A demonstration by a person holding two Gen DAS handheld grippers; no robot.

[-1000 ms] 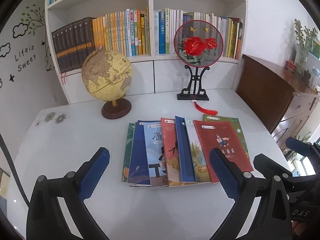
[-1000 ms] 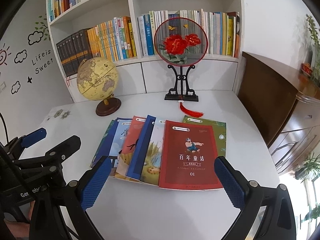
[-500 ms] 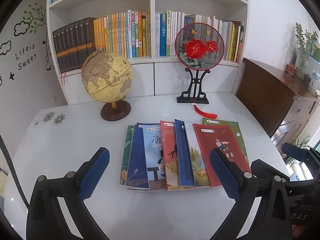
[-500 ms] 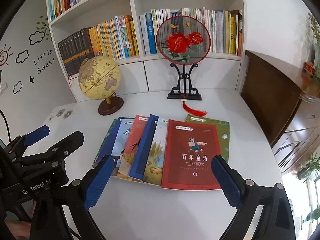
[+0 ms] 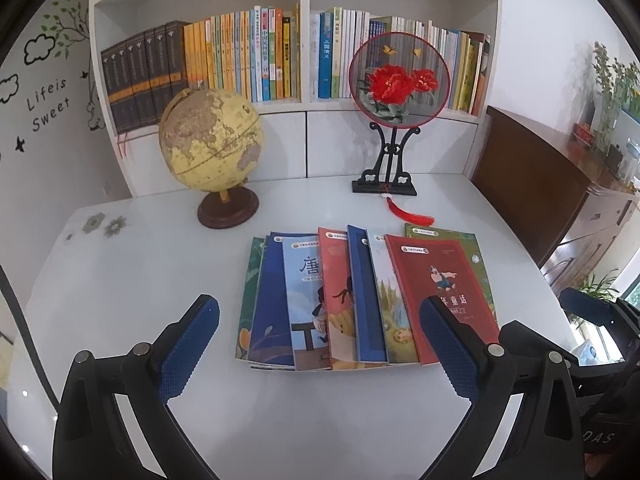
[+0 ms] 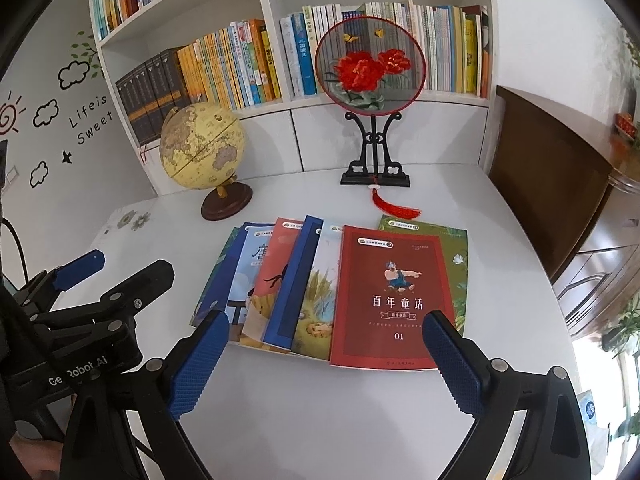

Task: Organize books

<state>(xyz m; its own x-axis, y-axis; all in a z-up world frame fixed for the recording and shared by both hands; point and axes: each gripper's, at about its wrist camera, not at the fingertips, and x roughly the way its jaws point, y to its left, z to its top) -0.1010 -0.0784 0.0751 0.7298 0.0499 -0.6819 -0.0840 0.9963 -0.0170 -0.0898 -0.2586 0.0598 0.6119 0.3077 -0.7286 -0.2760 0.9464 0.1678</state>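
Several thin picture books lie fanned and overlapping on the white table (image 5: 120,280). A red book (image 6: 388,296) is on top at the right, with a green book (image 6: 452,248) under it and a dark blue book (image 6: 296,280) in the middle. My left gripper (image 5: 316,312) hovers open above the near edge of the fan, its blue pads (image 5: 192,344) wide apart. My right gripper (image 6: 325,322) is also open, in front of the red book (image 5: 440,292), holding nothing. Each gripper shows in the other's view: right gripper (image 5: 560,320), left gripper (image 6: 120,270).
A yellow globe (image 5: 210,148) stands at the back left. A round embroidered fan on a black stand (image 5: 398,76) with a red tassel stands behind the books. Behind them is a white bookshelf (image 5: 304,92) full of upright books. A brown wooden cabinet (image 5: 560,184) flanks the table's right side.
My left gripper has come forward and down a little toward the books. The right gripper's jaws have narrowed slightly, and it has otherwise kept its place.
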